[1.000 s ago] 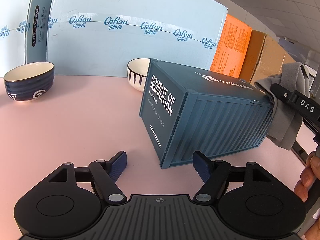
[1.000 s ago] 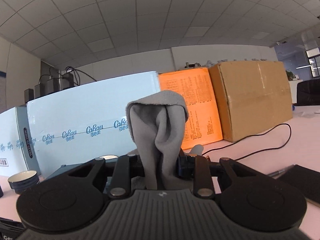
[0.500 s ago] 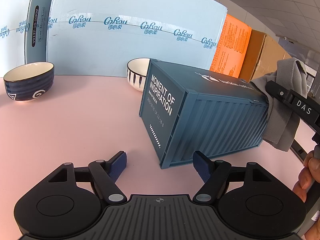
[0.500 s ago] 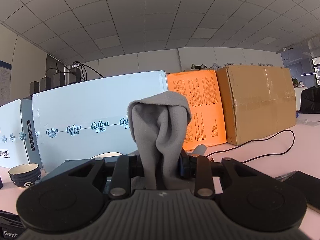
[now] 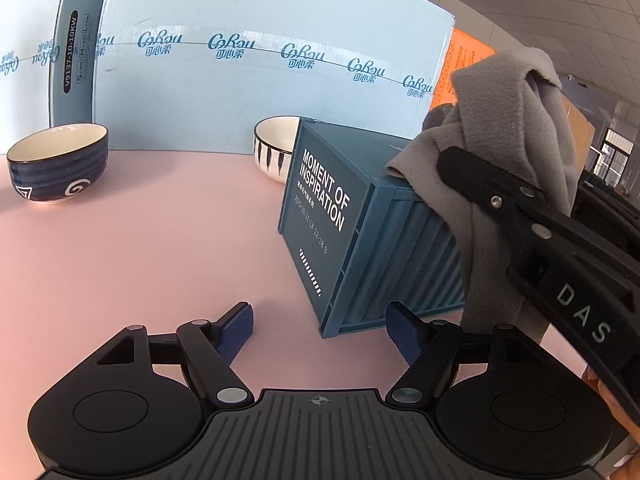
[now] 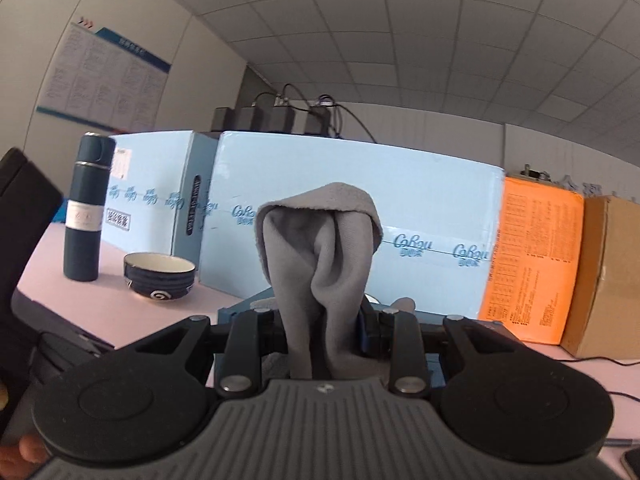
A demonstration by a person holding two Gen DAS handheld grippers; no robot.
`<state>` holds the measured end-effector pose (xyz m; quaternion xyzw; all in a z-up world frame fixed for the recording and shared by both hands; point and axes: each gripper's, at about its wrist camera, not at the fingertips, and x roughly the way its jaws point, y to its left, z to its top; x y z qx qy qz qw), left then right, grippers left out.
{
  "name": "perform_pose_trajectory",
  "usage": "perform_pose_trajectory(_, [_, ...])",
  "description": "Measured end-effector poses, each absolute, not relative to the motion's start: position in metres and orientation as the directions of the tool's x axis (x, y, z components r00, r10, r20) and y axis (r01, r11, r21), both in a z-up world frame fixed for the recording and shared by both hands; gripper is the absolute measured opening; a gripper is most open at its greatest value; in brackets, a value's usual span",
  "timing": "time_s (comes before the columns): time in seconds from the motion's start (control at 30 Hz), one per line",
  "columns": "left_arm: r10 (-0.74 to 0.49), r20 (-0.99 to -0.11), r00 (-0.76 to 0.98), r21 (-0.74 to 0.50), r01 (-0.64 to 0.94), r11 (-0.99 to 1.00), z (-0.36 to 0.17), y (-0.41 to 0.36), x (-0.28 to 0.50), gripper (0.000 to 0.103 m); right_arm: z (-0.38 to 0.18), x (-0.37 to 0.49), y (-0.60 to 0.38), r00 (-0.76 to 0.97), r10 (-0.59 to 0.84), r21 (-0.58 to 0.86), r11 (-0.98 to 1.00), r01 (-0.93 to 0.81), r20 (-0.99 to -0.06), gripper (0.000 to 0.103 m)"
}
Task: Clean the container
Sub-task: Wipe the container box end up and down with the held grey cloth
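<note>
A dark blue box shaped like a shipping container (image 5: 352,232), printed "MOMENT OF INSPIRATION", lies on the pink table (image 5: 140,260). My left gripper (image 5: 320,324) is open just short of its near corner, nothing between the blue pads. My right gripper (image 6: 324,328) is shut on a folded grey cloth (image 6: 320,248). In the left wrist view the cloth (image 5: 508,120) hangs over the container's right top edge and drapes down its ribbed side. The container's right end is hidden behind the cloth and the right gripper.
A dark blue bowl (image 5: 60,160) stands at the left and a white striped bowl (image 5: 276,148) behind the container. Light blue cartons (image 5: 260,80) wall the back. An orange box (image 6: 532,264), a cardboard box (image 6: 612,276) and a dark flask (image 6: 86,208) also stand there.
The right gripper has swung left with the cloth, from the container's far right end onto its top edge, and its view has turned left. The left gripper has stayed still.
</note>
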<state>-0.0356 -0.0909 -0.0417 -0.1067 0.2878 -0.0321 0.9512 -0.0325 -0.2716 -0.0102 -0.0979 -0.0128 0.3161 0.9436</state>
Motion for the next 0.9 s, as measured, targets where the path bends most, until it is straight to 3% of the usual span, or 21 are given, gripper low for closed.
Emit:
perform_pose_trajectory(0.43, [-0.141,-0.536,0.833,-0.238,0.011,0.971,-0.042,-0.087,-0.036,0.081,-0.003,-0.012,-0.285,0.719,0.694,-0.046,0.718,-0.695,-0.039,0.031])
perform_pose_trajectory(0.63, [-0.134,-0.538,0.832,-0.228,0.009,0.974,-0.042,-0.09,-0.035,0.081,-0.002,-0.007,-0.301,0.762,0.647,0.037,0.763,-0.646,-0.025,0.031])
perform_pose_trajectory(0.9, [-0.127,-0.541,0.831,-0.216,0.008,0.976,-0.041,-0.092,-0.033,0.081,-0.002,-0.005,-0.315,0.856,0.516,0.011,0.857,-0.516,-0.024,0.031])
